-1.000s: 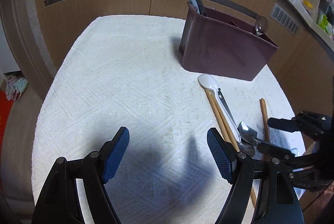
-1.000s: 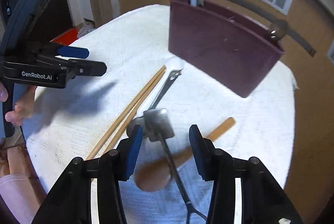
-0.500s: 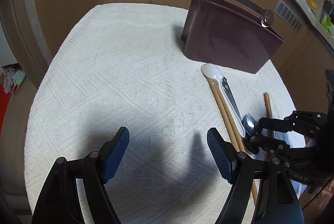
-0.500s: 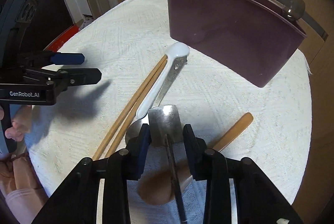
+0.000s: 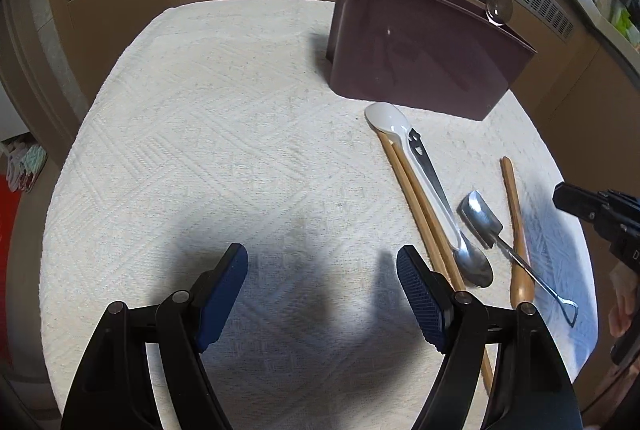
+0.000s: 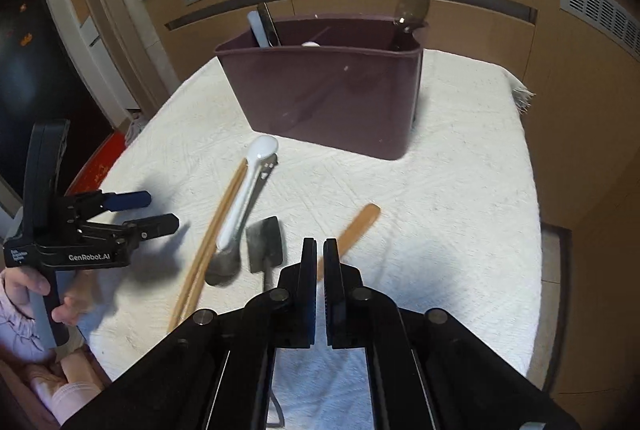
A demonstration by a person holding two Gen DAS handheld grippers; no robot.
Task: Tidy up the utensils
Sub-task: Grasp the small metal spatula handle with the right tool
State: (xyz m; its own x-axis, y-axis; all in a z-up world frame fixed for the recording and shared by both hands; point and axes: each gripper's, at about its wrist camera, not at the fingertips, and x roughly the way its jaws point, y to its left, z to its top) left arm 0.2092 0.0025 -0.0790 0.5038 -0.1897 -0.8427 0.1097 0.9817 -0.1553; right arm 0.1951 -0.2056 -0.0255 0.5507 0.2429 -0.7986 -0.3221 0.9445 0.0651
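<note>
Utensils lie loose on the cloth-covered surface [image 5: 200,133] in front of the maroon holder [image 5: 424,49]: chopsticks [image 5: 416,197], a white spoon [image 5: 390,119], a metal spoon [image 5: 474,262], a small flat-headed scoop [image 5: 480,218] and a wooden spoon [image 5: 516,222]. The right gripper [image 6: 319,254] hangs above them, fingers clenched on nothing. The left gripper [image 5: 322,274] has its fingers released, spread wide.

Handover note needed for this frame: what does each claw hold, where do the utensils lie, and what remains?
Left claw: open, empty, over the white cloth.
Right claw: shut, nothing between the pads.
Done: a few utensils stand in the maroon plastic caddy.
Left on the cloth: white ceramic spoon, wooden chopsticks, round steel spoon, flat square steel scoop, wooden spoon.
</note>
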